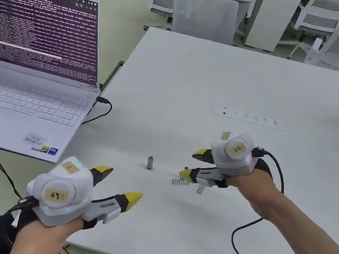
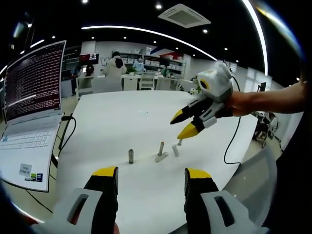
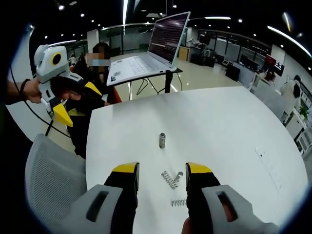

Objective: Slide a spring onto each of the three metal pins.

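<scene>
Left gripper (image 1: 119, 184) in pale grey rounded housing, round tan sticker (image 1: 56, 195) marked 69, black jaws tipped yellow, right gripper (image 1: 192, 163) matching with its own numbered sticker, black cable (image 1: 266, 154) at its rear, black band (image 3: 22, 88) on left wrist

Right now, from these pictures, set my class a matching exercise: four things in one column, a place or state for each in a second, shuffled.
Column one: 1 laptop; 2 power strip; 3 standing pin; 4 loose spring.
Column two: A lies flat by the right claw; B upright, apart from the rest; C open, screen lit; D white, beyond the right claw.
Pairs: 1-C, 2-D, 3-B, 4-A.
</scene>
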The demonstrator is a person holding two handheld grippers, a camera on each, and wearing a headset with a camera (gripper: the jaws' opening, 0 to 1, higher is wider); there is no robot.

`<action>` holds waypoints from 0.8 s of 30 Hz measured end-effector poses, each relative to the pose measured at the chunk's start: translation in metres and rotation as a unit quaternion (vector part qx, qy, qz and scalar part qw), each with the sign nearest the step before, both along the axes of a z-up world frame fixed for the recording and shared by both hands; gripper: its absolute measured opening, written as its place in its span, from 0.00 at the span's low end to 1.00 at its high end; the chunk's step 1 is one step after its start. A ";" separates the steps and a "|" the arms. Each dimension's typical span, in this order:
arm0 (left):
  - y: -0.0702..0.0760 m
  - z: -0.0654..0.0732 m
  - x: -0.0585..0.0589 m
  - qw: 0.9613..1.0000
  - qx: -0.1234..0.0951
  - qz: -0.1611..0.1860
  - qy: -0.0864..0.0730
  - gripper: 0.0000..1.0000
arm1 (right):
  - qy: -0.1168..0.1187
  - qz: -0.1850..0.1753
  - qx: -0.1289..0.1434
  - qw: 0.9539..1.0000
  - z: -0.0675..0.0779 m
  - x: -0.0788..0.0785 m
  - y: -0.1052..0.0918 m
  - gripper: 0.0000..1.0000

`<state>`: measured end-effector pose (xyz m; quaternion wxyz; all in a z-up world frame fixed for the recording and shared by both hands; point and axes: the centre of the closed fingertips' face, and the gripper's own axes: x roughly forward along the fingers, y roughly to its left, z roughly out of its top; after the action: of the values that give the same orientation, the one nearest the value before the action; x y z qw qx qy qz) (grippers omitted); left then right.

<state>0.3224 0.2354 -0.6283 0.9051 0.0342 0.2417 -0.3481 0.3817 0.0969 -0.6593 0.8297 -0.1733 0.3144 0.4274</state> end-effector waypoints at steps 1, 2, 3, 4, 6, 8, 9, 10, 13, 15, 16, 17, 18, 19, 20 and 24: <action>-0.001 0.000 0.000 1.000 0.001 -0.001 0.000 0.50 | 0.002 -0.006 0.007 1.000 0.001 -0.003 -0.005 0.38; -0.001 0.000 0.001 1.000 0.001 -0.001 0.001 0.50 | 0.000 -0.008 0.008 1.000 0.002 -0.005 -0.007 0.39; -0.002 0.000 0.001 1.000 0.001 -0.002 0.002 0.50 | -0.003 -0.011 0.008 1.000 0.002 -0.006 -0.010 0.39; -0.002 -0.001 0.002 1.000 0.003 -0.003 0.002 0.50 | -0.005 -0.015 0.007 1.000 0.003 -0.008 -0.015 0.39; -0.003 0.000 0.002 1.000 0.004 -0.005 0.002 0.50 | -0.005 -0.023 0.009 1.000 0.003 -0.012 -0.022 0.40; -0.004 0.002 0.003 1.000 0.003 -0.005 0.001 0.50 | -0.006 -0.028 0.010 1.000 0.003 -0.016 -0.027 0.40; -0.005 0.002 0.004 1.000 0.004 -0.006 0.001 0.50 | -0.007 -0.033 0.010 0.999 0.004 -0.019 -0.031 0.40; -0.006 0.002 0.004 1.000 0.004 -0.007 0.001 0.50 | -0.008 -0.037 0.010 0.999 0.005 -0.020 -0.034 0.40; -0.009 0.001 0.006 1.000 0.005 -0.009 0.002 0.50 | -0.011 -0.050 0.013 0.999 0.007 -0.027 -0.045 0.41; -0.011 0.002 0.007 1.000 0.006 -0.011 0.001 0.50 | -0.013 -0.057 0.013 0.998 0.007 -0.029 -0.052 0.41; -0.012 0.003 0.007 1.000 0.006 -0.013 0.001 0.50 | -0.013 -0.061 0.013 0.998 0.007 -0.031 -0.056 0.41; -0.013 0.003 0.007 1.000 0.006 -0.013 0.000 0.50 | -0.013 -0.065 0.014 0.998 0.008 -0.033 -0.059 0.42; -0.014 0.003 0.009 1.000 0.006 -0.015 0.000 0.50 | -0.014 -0.071 0.014 0.997 0.008 -0.034 -0.063 0.42; -0.015 0.003 0.009 1.000 0.007 -0.016 0.000 0.50 | -0.014 -0.075 0.015 0.997 0.009 -0.036 -0.066 0.42; -0.017 0.003 0.010 1.000 0.008 -0.018 0.001 0.50 | -0.014 -0.082 0.017 0.996 0.010 -0.038 -0.070 0.42; -0.021 0.003 0.011 1.000 0.010 -0.023 0.001 0.50 | -0.017 -0.099 0.020 0.995 0.011 -0.043 -0.083 0.43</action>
<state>0.3338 0.2146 -0.6254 0.8965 0.0481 0.2449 -0.3661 0.3383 0.0135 -0.6482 0.8764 -0.1318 0.3071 0.3468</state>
